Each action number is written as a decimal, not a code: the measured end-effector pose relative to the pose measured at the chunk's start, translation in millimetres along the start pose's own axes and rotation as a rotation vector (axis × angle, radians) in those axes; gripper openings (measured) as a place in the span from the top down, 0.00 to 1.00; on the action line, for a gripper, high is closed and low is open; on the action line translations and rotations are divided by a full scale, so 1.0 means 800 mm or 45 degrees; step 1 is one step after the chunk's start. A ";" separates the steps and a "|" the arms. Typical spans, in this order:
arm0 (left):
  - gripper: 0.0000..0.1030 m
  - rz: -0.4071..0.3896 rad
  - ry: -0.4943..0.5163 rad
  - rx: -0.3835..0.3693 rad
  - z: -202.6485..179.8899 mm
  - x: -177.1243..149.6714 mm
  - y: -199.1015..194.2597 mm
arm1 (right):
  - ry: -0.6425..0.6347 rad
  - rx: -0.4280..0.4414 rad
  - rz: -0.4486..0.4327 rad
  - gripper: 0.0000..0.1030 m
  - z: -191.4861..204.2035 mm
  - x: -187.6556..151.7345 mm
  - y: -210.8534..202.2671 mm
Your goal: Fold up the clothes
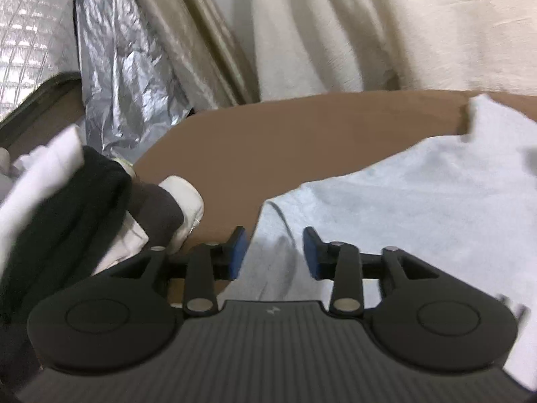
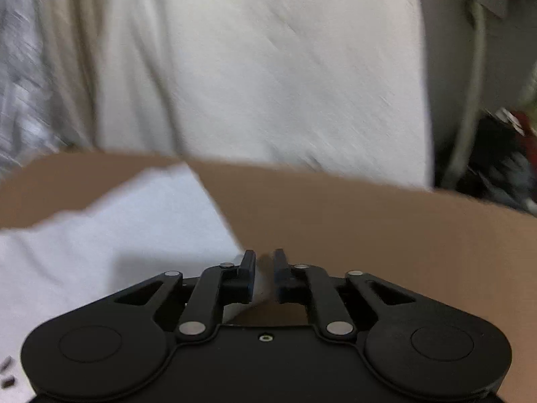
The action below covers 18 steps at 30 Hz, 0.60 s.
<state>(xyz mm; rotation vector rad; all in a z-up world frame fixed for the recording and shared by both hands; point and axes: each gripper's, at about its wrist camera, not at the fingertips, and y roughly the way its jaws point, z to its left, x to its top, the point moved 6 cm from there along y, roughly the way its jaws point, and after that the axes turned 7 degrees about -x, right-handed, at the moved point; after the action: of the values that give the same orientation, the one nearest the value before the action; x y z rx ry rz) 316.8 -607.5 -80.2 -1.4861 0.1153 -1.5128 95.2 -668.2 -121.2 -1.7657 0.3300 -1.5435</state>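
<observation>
a: left gripper [image 1: 275, 252] — jaws stood spread, nothing between the blue pads. the white garment [image 1: 402, 201] lay on the brown table [image 1: 251, 154], directly under and ahead of the gripper, spreading off to the right; a soft fold of it ran up between the fingers, whether touching them i couldn't tell.

b: right side?

a: right gripper [image 2: 265, 268] — jaws drawn close, narrow gap left. a pale strip of cloth showed in that gap, at the garment's right edge [image 2: 117, 235]. frame too blurred to say whether the pads actually pinched it. rest of the garment lay left of that gripper; bare table to the right.

b: surroundings?

a: left view: a pile of clothes [image 1: 67, 201], dark and white pieces, heaped at the table's left edge just beside the left finger. behind it crinkled silver sheeting [image 1: 117, 67]. a cream curtain [image 1: 369, 27] hung past the far table edge in both views. right view: dark clutter [image 2: 500, 154] at far right, unreadable.
</observation>
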 end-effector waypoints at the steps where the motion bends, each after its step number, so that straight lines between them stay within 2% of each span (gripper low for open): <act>1: 0.55 -0.002 0.005 -0.035 -0.007 -0.006 -0.018 | 0.021 0.071 0.023 0.71 -0.008 -0.003 -0.014; 2: 0.55 -0.004 0.011 -0.070 -0.014 -0.011 -0.035 | 0.043 0.171 0.048 0.64 -0.017 -0.008 -0.033; 3: 0.55 -0.006 0.016 -0.106 -0.021 -0.017 -0.053 | 0.050 0.295 0.082 0.50 -0.029 -0.020 -0.059; 4: 0.54 -0.008 0.022 -0.141 -0.029 -0.022 -0.071 | 0.026 0.376 0.128 0.47 -0.041 -0.038 -0.084; 7: 0.54 0.035 0.081 -0.284 -0.066 -0.066 -0.133 | -0.053 0.597 0.266 0.47 -0.081 -0.091 -0.159; 9: 0.54 0.086 0.151 -0.361 -0.099 -0.114 -0.178 | -0.142 0.644 0.356 0.47 -0.117 -0.136 -0.198; 12: 0.54 0.169 0.306 -0.375 -0.150 -0.183 -0.240 | -0.232 0.590 0.499 0.47 -0.172 -0.197 -0.237; 15: 0.54 0.151 0.285 -0.461 -0.173 -0.219 -0.285 | -0.219 0.513 0.543 0.47 -0.222 -0.239 -0.262; 18: 0.54 0.133 0.264 -0.546 -0.196 -0.255 -0.330 | -0.120 0.559 0.608 0.47 -0.251 -0.271 -0.273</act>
<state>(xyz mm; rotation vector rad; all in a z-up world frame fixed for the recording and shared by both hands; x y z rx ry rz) 0.7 -419.0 -92.0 -1.6169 0.6660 -1.6190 -203.7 -455.0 -135.6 -1.2933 0.3099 -1.0866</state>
